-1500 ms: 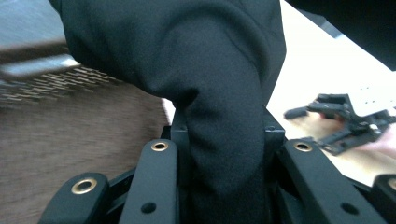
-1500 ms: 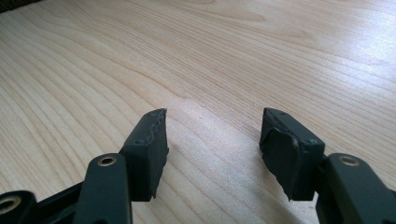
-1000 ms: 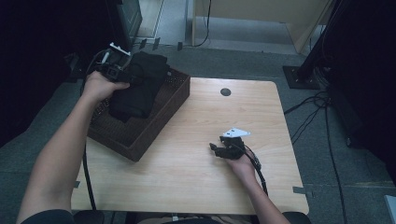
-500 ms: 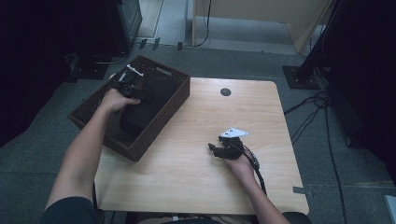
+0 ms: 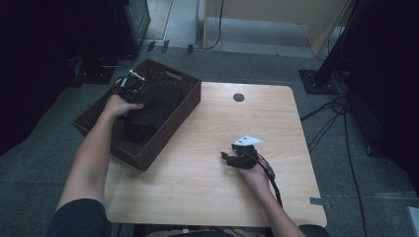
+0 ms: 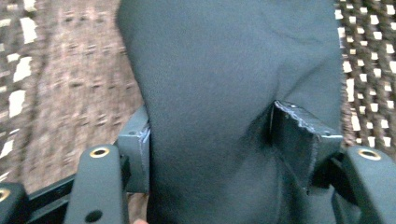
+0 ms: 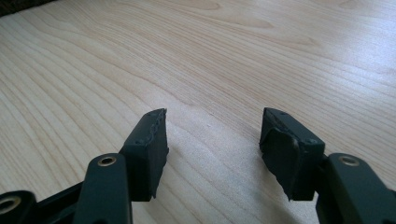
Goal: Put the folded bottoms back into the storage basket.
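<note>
Black cloth bundle [image 5: 150, 111] lies inside brown woven basket [image 5: 163, 138] at bench's left edge. Left gripper [image 6: 210, 140] jaws have just been opening, cloth between them, maybe letting go so cloth stays in basket. Right gripper [image 7: 212, 144] rests on bench [image 5: 207, 192], jaws half open, holding nothing, waiting.

Left gripper [image 6: 210, 135]: matte black two-jaw gripper, brass-ringed screw holes. Right gripper [image 7: 212, 140]: same build, grey three-cornered top plate, black trailing cable. Person: dark short sleeve [image 5: 79, 217].
</note>
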